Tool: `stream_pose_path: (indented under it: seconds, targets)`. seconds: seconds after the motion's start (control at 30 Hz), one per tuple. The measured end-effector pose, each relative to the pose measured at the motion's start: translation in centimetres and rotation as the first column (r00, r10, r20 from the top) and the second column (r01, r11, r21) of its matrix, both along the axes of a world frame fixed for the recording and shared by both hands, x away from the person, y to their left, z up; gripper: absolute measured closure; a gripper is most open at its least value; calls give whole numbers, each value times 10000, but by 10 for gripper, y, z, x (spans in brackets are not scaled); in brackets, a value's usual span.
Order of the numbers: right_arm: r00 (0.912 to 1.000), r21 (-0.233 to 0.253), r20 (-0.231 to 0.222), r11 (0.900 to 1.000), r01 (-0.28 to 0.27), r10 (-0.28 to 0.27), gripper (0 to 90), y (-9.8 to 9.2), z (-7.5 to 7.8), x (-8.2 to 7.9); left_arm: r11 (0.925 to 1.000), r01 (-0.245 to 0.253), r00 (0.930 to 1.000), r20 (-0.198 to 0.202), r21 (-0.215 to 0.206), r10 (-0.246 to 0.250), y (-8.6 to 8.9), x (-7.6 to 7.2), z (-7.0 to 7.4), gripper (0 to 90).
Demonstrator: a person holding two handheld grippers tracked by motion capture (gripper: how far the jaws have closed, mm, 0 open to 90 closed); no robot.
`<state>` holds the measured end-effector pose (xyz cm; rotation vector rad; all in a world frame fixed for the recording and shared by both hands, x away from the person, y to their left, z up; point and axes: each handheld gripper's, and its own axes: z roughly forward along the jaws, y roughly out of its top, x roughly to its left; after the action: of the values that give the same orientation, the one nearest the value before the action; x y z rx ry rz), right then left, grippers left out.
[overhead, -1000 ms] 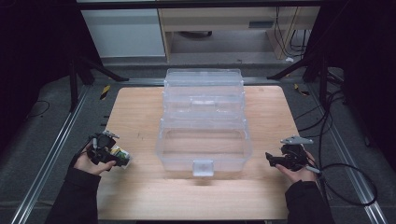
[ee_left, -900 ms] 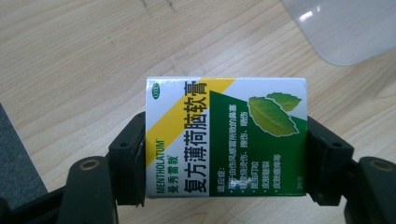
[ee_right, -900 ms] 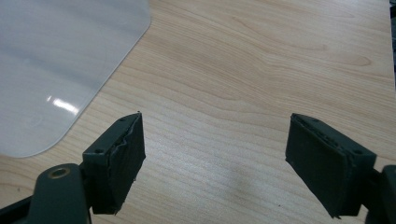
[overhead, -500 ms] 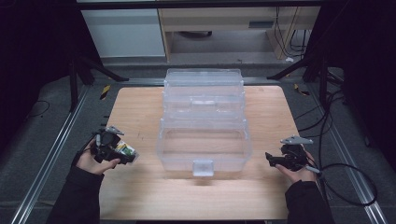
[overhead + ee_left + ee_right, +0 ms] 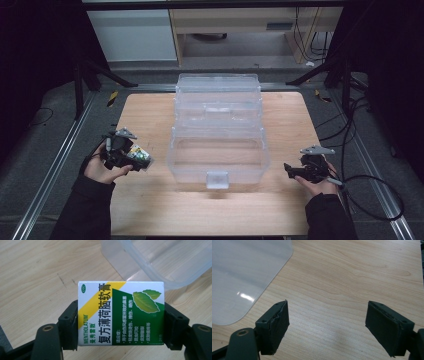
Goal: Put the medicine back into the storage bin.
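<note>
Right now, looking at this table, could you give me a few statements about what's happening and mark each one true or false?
1. The left gripper has its fingers closed on a green and white medicine box. True.
2. The right gripper is also holding a box. False: its fingers stand apart with just bare wooden table between them.
3. The clear plastic bin sits between the two hands. True.
4. The medicine box is already inside the bin. False: it is held beside the bin, on its left in the high view.
5. The table top is black metal. False: it is light wood.
</note>
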<state>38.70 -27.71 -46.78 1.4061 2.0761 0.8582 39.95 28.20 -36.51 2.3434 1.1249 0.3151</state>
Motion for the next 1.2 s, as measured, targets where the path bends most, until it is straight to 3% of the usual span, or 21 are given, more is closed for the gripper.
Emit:
stream_pose_path:
  seconds: [0.23, 0.53, 0.77, 1.2]
  targets:
    - [10000, 1, 37, 10000, -29, 29, 192, 1, 0, 0, 9994, 102, 9997, 247, -338, -94, -5, 4, 11, 295]
    - [10000, 67, 72, 10000, -31, 30, 190, 0, 0, 0, 9982, 412, 9985, 390, -447, -394, -18, 9, 24, 295]
    - [10000, 71, 65, 10000, -26, 25, 188, 1, 0, 1, 9972, 637, 9969, 494, -388, -618, -27, 11, 34, 295]
    - [10000, 40, 82, 10000, -46, 46, 188, 1, 0, 1, 9918, 1219, 9911, 591, -391, -1194, -56, 16, 40, 295]
